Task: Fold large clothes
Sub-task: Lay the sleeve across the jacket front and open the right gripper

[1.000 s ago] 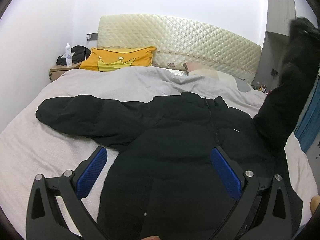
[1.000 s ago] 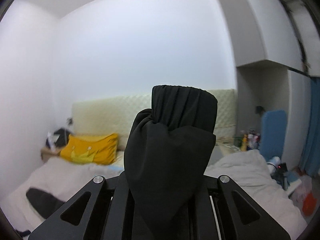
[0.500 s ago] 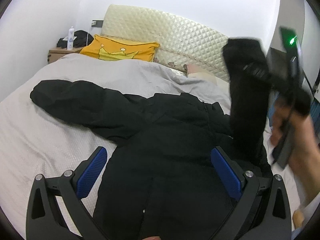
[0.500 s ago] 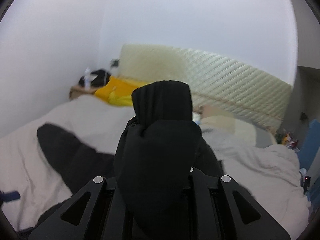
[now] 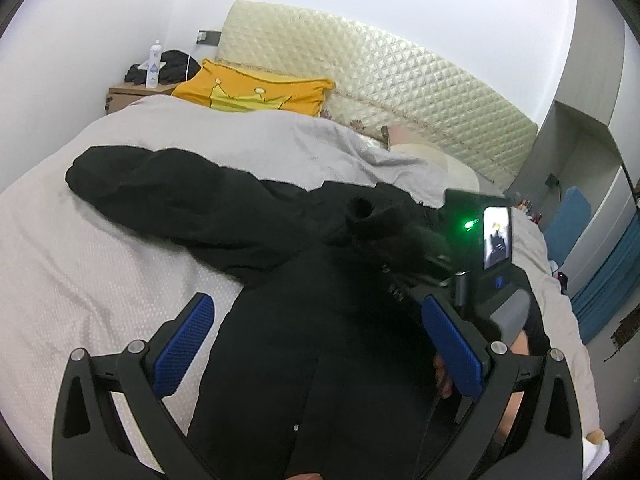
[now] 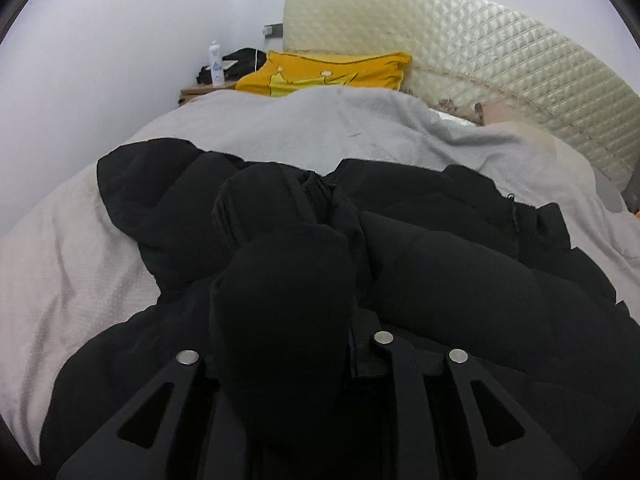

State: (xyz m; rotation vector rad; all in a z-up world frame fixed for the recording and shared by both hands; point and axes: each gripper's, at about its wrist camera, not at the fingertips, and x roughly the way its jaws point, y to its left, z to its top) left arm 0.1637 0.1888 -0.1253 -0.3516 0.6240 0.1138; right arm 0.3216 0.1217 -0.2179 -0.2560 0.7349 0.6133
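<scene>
A black puffer jacket [image 5: 304, 320] lies spread on the grey bed cover [image 5: 100, 248], one sleeve [image 5: 152, 184] stretched out to the left. My left gripper [image 5: 316, 344] is open with its blue pads above the jacket's body, holding nothing. My right gripper [image 6: 292, 320] is shut on the other sleeve's cuff [image 6: 280, 280] and holds it low over the jacket's chest [image 6: 460, 272]. In the left wrist view the right gripper's body [image 5: 476, 248] with a green light sits over the jacket's right side.
A yellow pillow [image 5: 256, 92] and a quilted cream headboard [image 5: 380, 80] are at the far end. A nightstand [image 5: 124, 94] with a bottle and dark items stands at the back left. A wardrobe and blue objects are at the right.
My right gripper has swung the held sleeve from high at the right down and leftward across the jacket's chest. My left gripper has stayed open above the jacket's body.
</scene>
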